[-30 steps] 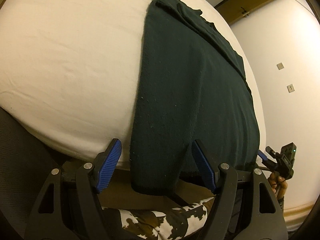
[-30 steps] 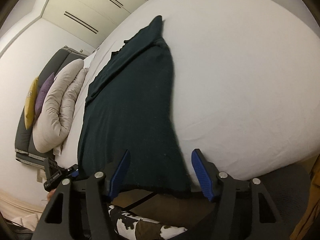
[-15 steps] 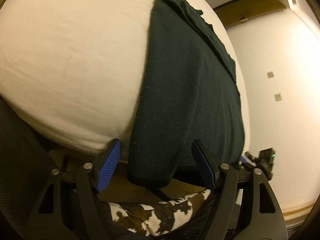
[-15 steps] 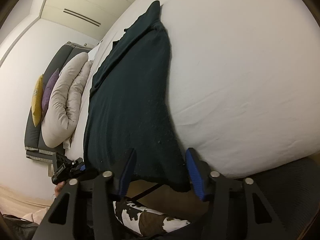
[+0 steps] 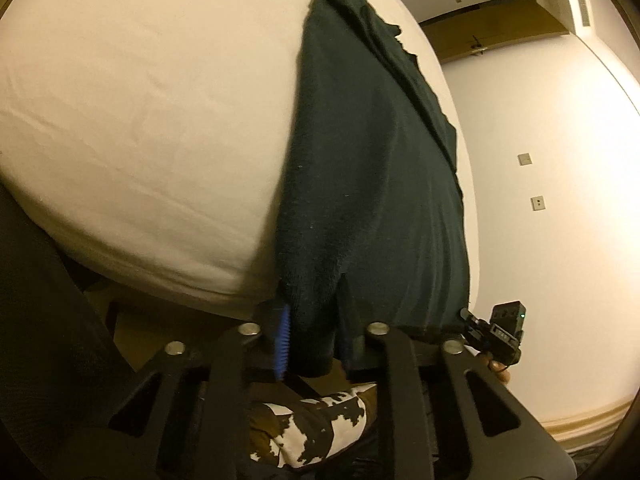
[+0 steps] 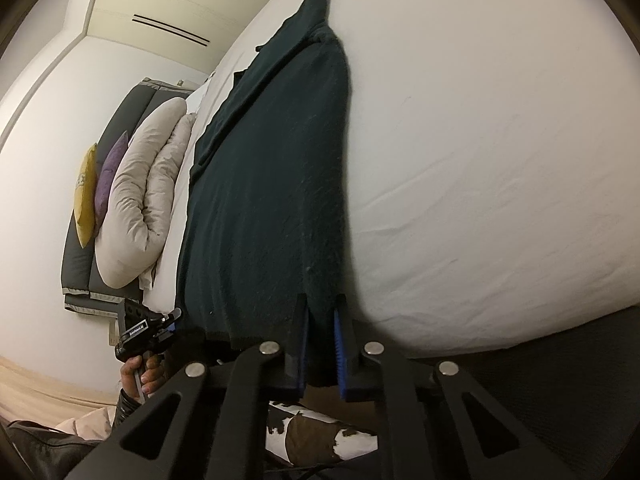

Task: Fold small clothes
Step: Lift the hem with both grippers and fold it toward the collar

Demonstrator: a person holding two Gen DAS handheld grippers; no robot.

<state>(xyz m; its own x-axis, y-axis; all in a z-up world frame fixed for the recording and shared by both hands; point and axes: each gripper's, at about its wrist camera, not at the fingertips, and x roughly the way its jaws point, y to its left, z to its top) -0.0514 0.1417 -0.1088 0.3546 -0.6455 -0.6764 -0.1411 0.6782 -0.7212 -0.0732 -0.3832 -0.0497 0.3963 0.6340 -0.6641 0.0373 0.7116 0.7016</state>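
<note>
We note both grippers, open half a second ago, now clamped: left gripper (image 5: 312, 332) and right gripper (image 6: 320, 350) pinch the dark green knit garment's (image 5: 372, 168) near corners overhanging the white bed (image 5: 140, 120). Fold-lift can begin.

Black gripper frames with silver screws, blue ribbed fingers (image 6: 339, 344), bare-skinned hand (image 6: 138, 376).

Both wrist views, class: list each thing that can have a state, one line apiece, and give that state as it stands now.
Dark green garment: spread lengthwise on the bed, near hem hanging over the edge, pinched at both near corners.
Left gripper: shut on the hem's left corner.
Right gripper: shut on the hem's right corner.
White bed sheet: smooth, lightly creased.
Duvet: rolled up against the headboard.
Door: closed.
</note>
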